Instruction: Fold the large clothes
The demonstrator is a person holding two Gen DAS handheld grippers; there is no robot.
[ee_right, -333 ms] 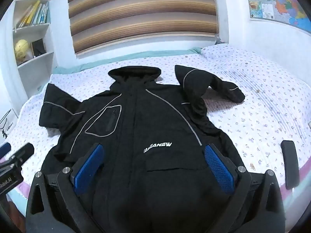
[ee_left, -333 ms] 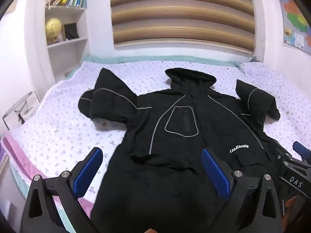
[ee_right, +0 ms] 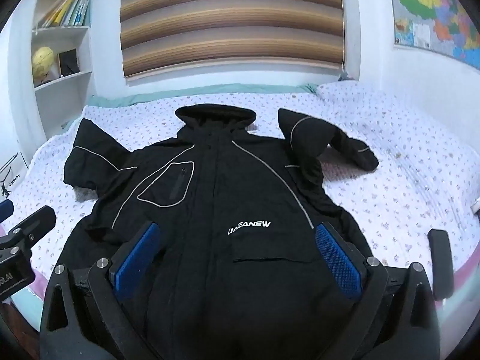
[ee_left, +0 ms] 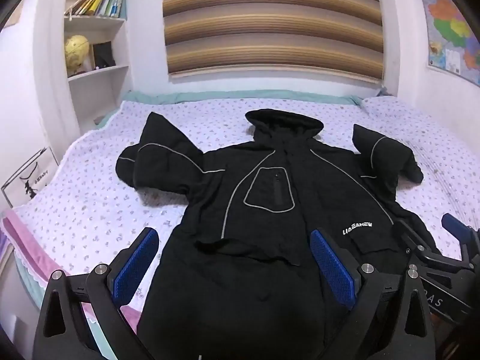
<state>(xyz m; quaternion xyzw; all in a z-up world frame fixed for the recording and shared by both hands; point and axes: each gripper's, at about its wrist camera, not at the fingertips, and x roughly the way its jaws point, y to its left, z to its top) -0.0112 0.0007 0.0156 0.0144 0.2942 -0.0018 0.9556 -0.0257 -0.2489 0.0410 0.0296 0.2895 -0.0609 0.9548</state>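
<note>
Across the bed lies a black jacket; both grippers gape wide, seemingly empty.

A black hooded jacket with grey piping and white chest lettering lies front-up, spread across the frame's centre, both sleeves bent outward.

The jacket lies spread flat on the bed, front side up, directly before the right tongs. Its hood is at the far end and one sleeve goes out to each side. The left tongs stand left of the right tongs, over the near left part of the jacket. Behind the bed, far left of both tongs, is a shelf. A map hangs far right.
</note>
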